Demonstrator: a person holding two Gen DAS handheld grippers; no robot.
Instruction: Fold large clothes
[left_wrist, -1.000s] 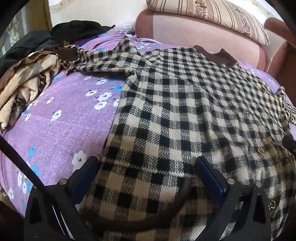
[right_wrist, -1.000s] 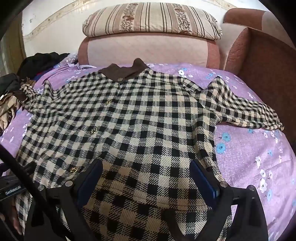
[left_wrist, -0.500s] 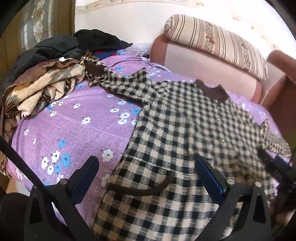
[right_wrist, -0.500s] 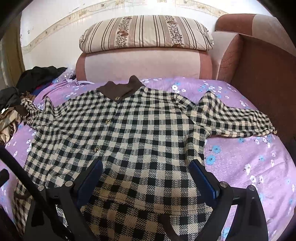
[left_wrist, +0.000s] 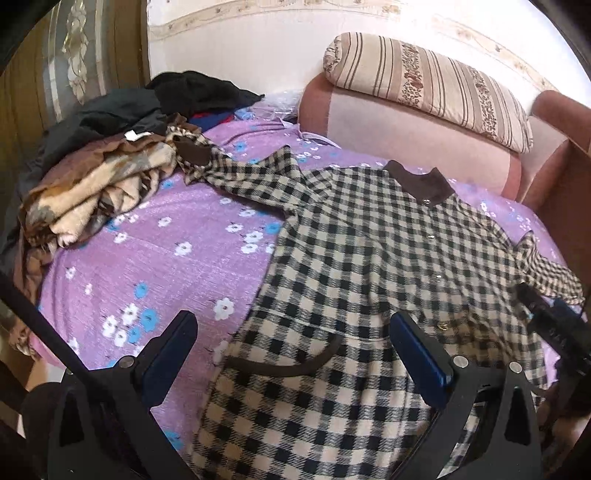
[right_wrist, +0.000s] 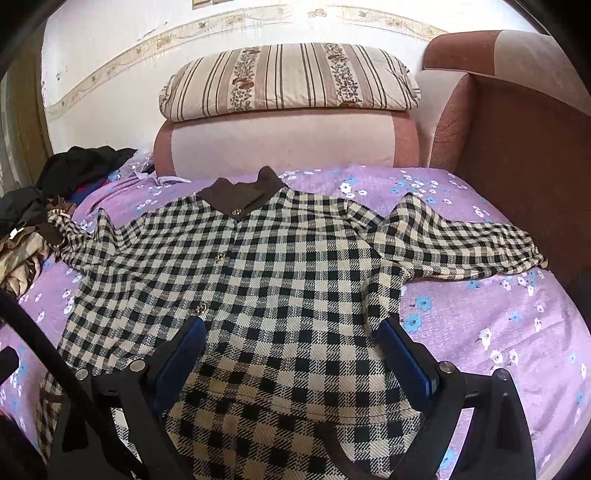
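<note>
In the left wrist view, the checked coat (left_wrist: 369, 258) is seen spread flat on the purple flowered bed cover (left_wrist: 147, 266), with its brown collar (left_wrist: 421, 182) at the far end near the striped pillow (left_wrist: 424, 85). One sleeve (left_wrist: 240, 177) is stretched out toward a pile of other clothes (left_wrist: 92, 177) and its brown cuff touches that pile. The left tongs (left_wrist: 291, 343) are held wide and nothing is gripped; they hang over the coat's near left edge, by a curved brown pocket trim (left_wrist: 284, 365). Part of the other tool can be seen at the right edge. In the right wrist view, the whole coat (right_wrist: 258, 277) is seen from its bottom hem, buttons running up the middle to the collar (right_wrist: 243, 194). The other sleeve (right_wrist: 454, 243) is spread out to the right, close to the brown sofa arm (right_wrist: 517, 155). The right tongs (right_wrist: 291, 347) are also held wide and empty, above the lower part of the coat. No fold looks to have been made yet. The sleeves should likely be folded in first. To do it well, each sleeve should be gripped near its cuff, through all the layers, lifted a little, and laid straight across the chest so no bumps are left. The left cuff should be pulled free of the pile with care.
</note>
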